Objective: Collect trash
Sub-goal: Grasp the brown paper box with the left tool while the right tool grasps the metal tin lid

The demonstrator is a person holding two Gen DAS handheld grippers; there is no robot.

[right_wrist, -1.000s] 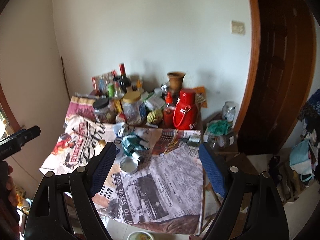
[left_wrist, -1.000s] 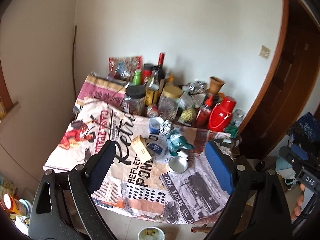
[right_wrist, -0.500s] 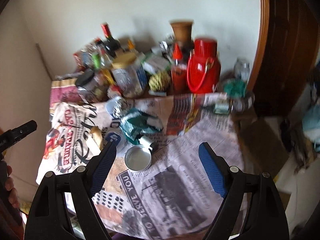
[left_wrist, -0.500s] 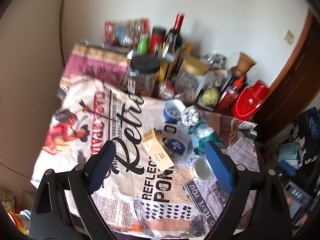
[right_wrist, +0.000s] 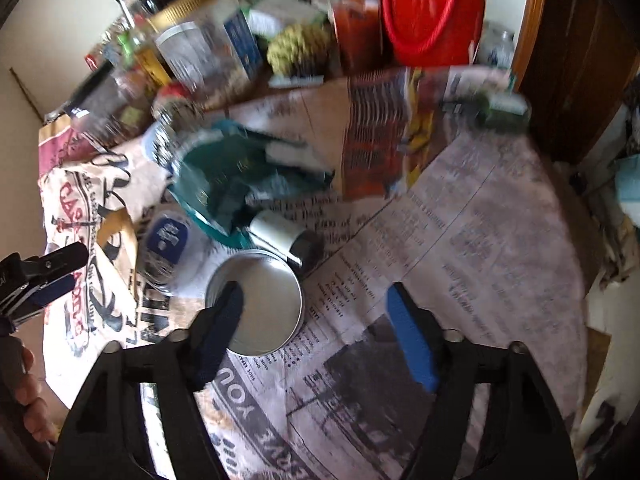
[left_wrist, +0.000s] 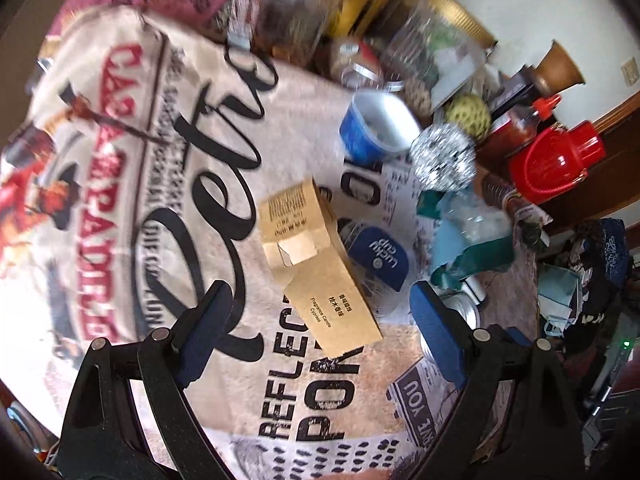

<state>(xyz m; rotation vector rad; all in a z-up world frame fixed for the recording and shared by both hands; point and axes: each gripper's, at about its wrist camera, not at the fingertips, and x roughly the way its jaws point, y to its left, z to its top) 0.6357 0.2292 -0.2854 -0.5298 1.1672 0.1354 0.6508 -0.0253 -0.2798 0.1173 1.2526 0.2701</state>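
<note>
A flattened brown cardboard box (left_wrist: 316, 264) lies on the printed tablecloth (left_wrist: 120, 184). My open, empty left gripper (left_wrist: 320, 312) hovers just above its near end. Beside it lie a blue-labelled clear cup (left_wrist: 378, 258), a blue paper cup (left_wrist: 372, 128), a foil ball (left_wrist: 442, 156) and a crumpled teal wrapper (left_wrist: 468, 240). In the right wrist view my open, empty right gripper (right_wrist: 316, 312) hovers over a round metal tin (right_wrist: 256, 300); its left finger overlaps the tin. The teal wrapper (right_wrist: 244, 176) and a small white cylinder (right_wrist: 280, 236) lie just beyond.
Jars, bottles, a red thermos (right_wrist: 432, 16) and a sauce bottle (right_wrist: 356, 20) crowd the table's far edge. The left gripper's tip (right_wrist: 52, 276) shows at the left of the right wrist view. Newspaper (right_wrist: 460, 264) covers the table's right half. Clutter lies on the floor at right.
Both grippers have moved down and forward toward the table. The left one now sits over the cardboard box, the right one over the metal tin. Both stay open.
</note>
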